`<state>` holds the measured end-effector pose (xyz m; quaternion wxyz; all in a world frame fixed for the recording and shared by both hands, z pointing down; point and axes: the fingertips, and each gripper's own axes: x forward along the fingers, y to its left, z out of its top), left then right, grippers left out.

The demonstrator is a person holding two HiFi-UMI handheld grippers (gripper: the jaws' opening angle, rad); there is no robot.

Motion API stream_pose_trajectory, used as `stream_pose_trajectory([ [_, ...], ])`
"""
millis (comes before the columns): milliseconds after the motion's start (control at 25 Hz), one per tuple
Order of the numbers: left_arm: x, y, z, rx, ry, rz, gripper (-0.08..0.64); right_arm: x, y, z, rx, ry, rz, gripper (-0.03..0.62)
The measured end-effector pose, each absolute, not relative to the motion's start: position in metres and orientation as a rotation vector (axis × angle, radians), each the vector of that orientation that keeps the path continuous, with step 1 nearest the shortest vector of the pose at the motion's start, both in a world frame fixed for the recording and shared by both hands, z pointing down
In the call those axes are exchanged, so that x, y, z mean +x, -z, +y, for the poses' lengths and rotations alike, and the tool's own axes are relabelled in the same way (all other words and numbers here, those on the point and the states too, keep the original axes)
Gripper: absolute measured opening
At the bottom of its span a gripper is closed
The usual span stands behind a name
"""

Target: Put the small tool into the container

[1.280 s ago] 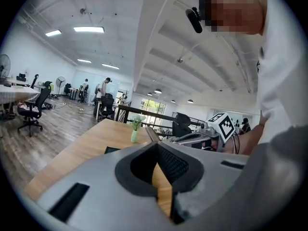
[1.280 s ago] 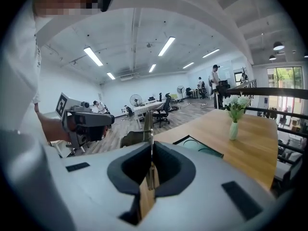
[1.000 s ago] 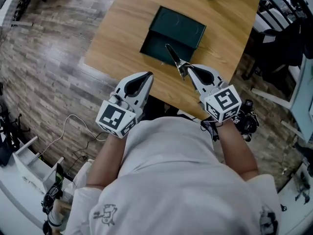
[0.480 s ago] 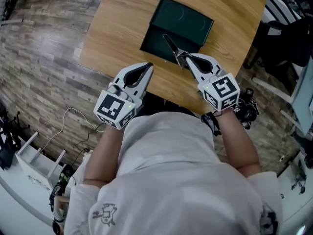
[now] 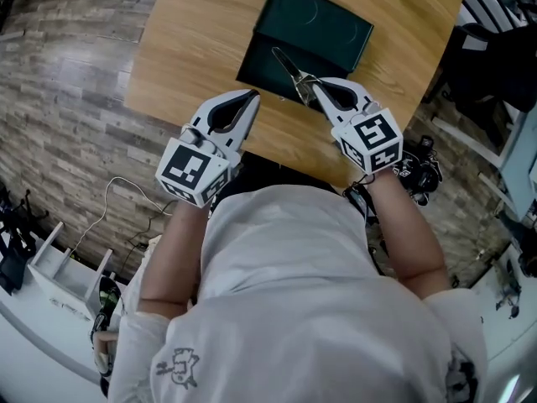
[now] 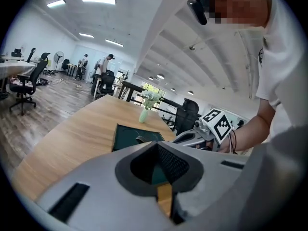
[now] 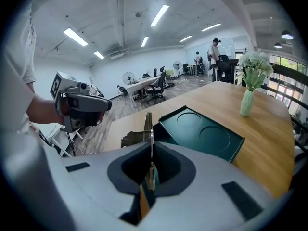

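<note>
A dark green container (image 5: 323,28) with two round recesses lies on the wooden table (image 5: 193,49); the container (image 7: 202,131) also shows in the right gripper view. My right gripper (image 5: 315,85) is shut on a thin metal tool (image 5: 288,64). The blade reaches out over the container's near part. Seen edge-on, the tool (image 7: 148,124) stands up between the right gripper's (image 7: 150,148) closed jaws. My left gripper (image 5: 251,99) hovers shut and empty at the table's near edge, left of the right one. Past the left gripper (image 6: 156,146) I see the container (image 6: 132,136).
A pale green vase of flowers (image 7: 248,100) stands farther back on the table, beyond the container. Below the table's left edge lies wood-plank floor with a loose cable (image 5: 117,200). Office chairs (image 6: 26,85) and desks fill the room behind.
Both grippers have moved forward toward the container. The tool's blade now reaches farther over the container's near part. The right grip on the tool is unchanged.
</note>
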<state>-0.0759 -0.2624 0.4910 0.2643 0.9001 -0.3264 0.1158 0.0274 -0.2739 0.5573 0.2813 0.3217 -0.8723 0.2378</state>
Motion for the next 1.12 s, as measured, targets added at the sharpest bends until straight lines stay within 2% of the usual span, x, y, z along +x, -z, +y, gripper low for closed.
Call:
stream_pose_trajectory([
  [1120, -0.067, -0.539, -0.270, 2.370, -0.348, -0.810, 0.005, 0.028, -0.646, -0.290, 0.802, -0.637, -2.128, 0.014],
])
